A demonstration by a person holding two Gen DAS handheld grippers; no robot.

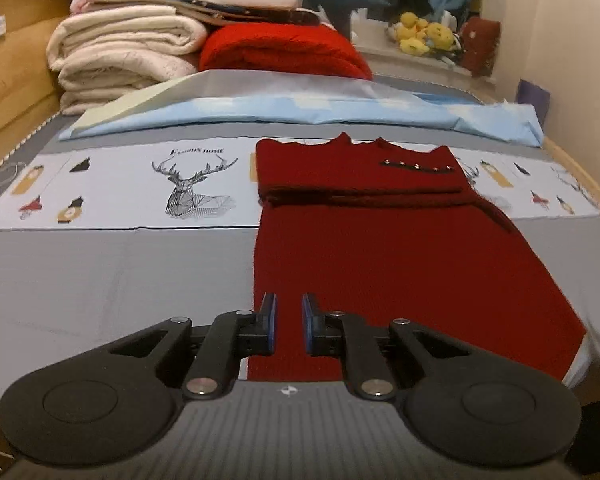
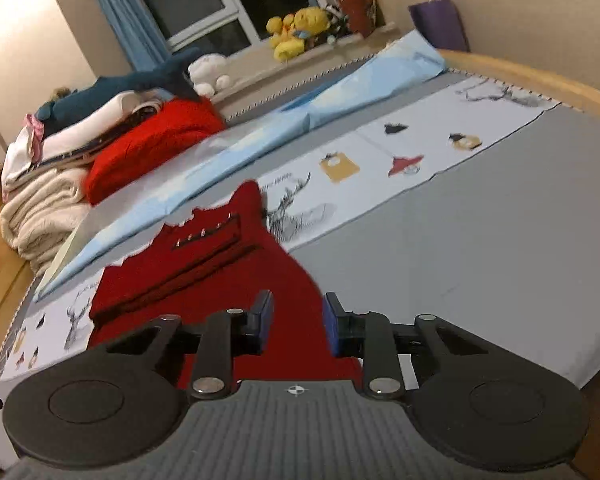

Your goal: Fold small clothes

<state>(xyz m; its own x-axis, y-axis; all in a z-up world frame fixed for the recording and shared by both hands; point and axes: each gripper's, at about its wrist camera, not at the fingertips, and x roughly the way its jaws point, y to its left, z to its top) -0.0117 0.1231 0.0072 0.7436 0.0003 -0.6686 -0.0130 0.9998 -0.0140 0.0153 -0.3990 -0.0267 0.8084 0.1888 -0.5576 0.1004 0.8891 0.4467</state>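
A dark red knitted sweater (image 1: 400, 264) lies flat on the bed, collar at the far end, with its sleeves folded across the chest. A row of small metal studs runs near the right shoulder. My left gripper (image 1: 289, 322) is open and empty, hovering over the sweater's near left hem corner. In the right wrist view the same sweater (image 2: 228, 280) lies ahead and to the left. My right gripper (image 2: 296, 328) is open and empty above the sweater's near right hem edge. The hem itself is hidden under both gripper bodies.
The bed has a grey sheet (image 1: 100, 280) with a printed deer band. A folded light blue sheet (image 1: 300, 112) lies beyond the sweater. Stacked cream blankets (image 1: 120, 48) and a red blanket (image 1: 284, 52) sit at the far left. A wooden bed frame (image 2: 540, 80) borders the right.
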